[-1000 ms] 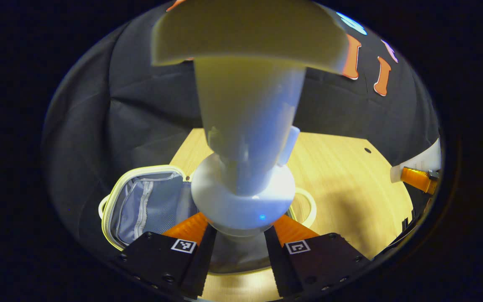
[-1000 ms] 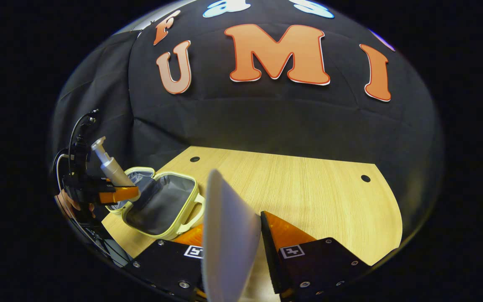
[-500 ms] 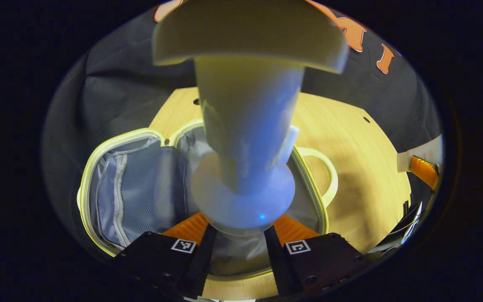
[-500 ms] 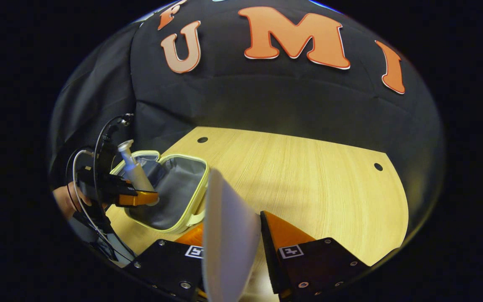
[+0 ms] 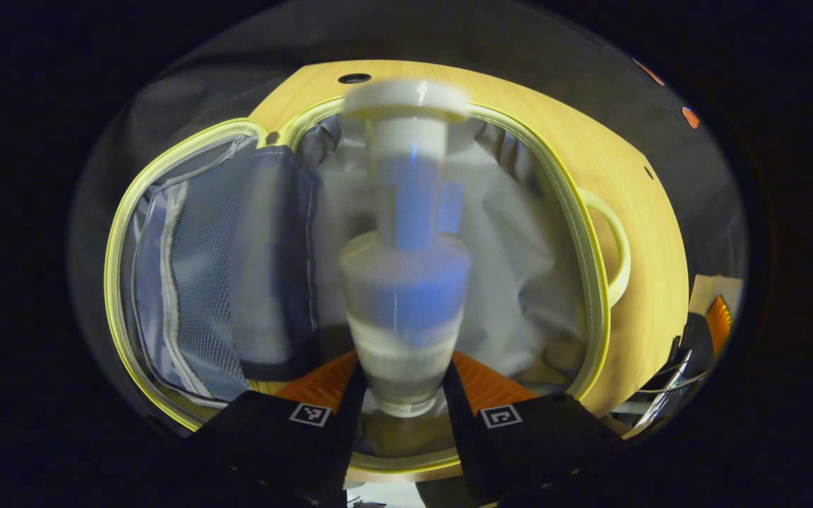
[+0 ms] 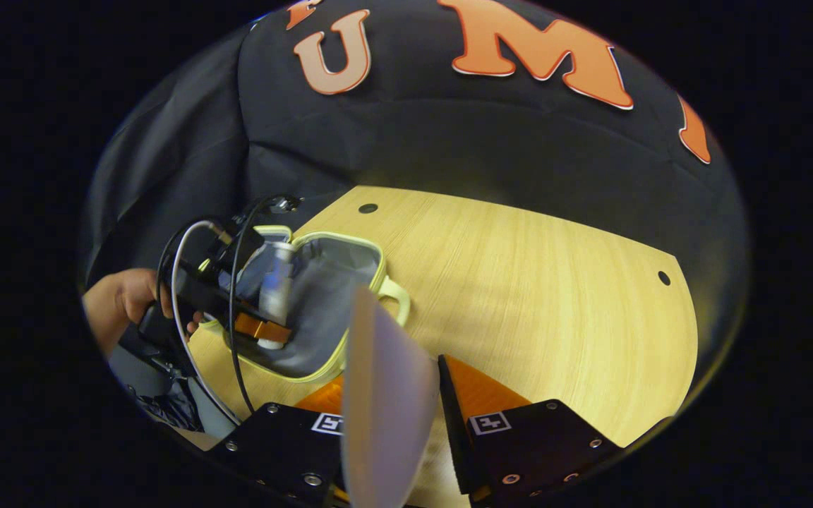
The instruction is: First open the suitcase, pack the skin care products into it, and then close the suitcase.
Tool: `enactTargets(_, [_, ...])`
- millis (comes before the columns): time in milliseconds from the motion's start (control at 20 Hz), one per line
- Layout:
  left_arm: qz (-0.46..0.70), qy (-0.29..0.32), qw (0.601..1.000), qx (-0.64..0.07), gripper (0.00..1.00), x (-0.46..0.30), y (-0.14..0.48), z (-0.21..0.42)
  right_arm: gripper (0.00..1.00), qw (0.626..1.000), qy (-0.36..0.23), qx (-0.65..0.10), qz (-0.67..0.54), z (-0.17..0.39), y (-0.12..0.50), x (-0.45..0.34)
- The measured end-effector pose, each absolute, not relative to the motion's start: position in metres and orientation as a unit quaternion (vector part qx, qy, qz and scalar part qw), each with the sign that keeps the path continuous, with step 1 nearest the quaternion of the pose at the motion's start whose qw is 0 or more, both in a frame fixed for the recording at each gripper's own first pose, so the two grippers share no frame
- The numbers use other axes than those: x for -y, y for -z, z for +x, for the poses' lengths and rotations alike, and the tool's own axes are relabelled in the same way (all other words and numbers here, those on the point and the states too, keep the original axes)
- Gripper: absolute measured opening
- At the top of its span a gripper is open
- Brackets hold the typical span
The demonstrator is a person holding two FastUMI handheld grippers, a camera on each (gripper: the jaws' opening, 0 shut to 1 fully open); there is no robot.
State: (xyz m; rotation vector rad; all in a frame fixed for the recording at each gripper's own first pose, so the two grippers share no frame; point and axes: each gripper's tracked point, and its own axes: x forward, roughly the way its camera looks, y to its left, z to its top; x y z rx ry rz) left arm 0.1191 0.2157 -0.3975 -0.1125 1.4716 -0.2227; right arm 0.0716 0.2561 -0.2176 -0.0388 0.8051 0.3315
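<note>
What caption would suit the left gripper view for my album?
The left gripper holds a pump bottle over the open suitcase lying on the wooden table.

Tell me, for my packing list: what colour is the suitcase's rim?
Pale yellow-green rim, clearest in the left gripper view.

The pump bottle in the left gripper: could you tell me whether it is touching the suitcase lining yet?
Cannot tell. In the left gripper view the pump bottle is blurred between the left gripper's fingers over the open suitcase, hiding any gap or contact.
</note>
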Motion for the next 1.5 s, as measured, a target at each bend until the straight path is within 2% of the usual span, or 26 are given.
enactTargets(150, [-0.054, 0.087, 0.729, -0.676, 0.63, -0.216, 0.405, 0.119, 0.51, 0.895, -0.179, -0.407, -0.02, 0.073, 0.225, -0.279])
enactTargets(400, [-0.093, 0.082, 0.78, -0.614, 0.64, -0.212, 0.39, 0.135, 0.51, 0.869, -0.215, -0.446, -0.007, 0.074, 0.247, -0.327])
enactTargets(500, [-0.105, 0.083, 0.805, -0.577, 0.71, -0.217, 0.371, 0.144, 0.51, 0.86, -0.225, -0.458, -0.019, 0.074, 0.257, -0.344])
enactTargets(550, [-0.1, 0.077, 0.819, -0.56, 0.79, -0.223, 0.363, 0.15, 0.51, 0.855, -0.229, -0.466, -0.017, 0.074, 0.262, -0.351])
enactTargets(600, [-0.094, 0.068, 0.831, -0.544, 0.82, -0.233, 0.355, 0.155, 0.51, 0.847, -0.234, -0.478, -0.012, 0.073, 0.265, -0.354])
enactTargets(850, [-0.101, 0.022, 0.859, -0.501, 0.82, -0.285, 0.318, 0.147, 0.51, 0.834, -0.238, -0.497, 0.007, 0.089, 0.26, -0.376])
enactTargets(900, [-0.103, 0.012, 0.862, -0.495, 0.85, -0.294, 0.314, 0.145, 0.46, 0.83, -0.24, -0.502, 0.021, 0.09, 0.258, -0.382])
enactTargets(1000, [-0.11, -0.014, 0.862, -0.495, 0.87, -0.318, 0.318, 0.136, 0.46, 0.83, -0.245, -0.501, 0.029, 0.095, 0.258, -0.392])
enactTargets(1100, [-0.13, -0.037, 0.855, -0.5, 0.87, -0.335, 0.323, 0.125, 0.45, 0.801, -0.244, -0.546, 0.021, 0.083, 0.277, -0.394])
enactTargets(1250, [-0.146, -0.064, 0.848, -0.505, 0.87, -0.358, 0.328, 0.109, 0.46, 0.78, -0.239, -0.578, 0.02, 0.076, 0.296, -0.403])
enactTargets(1500, [-0.142, -0.1, 0.849, -0.499, 0.87, -0.401, 0.333, 0.1, 0.46, 0.758, -0.2, -0.62, 0.022, 0.088, 0.324, -0.407])
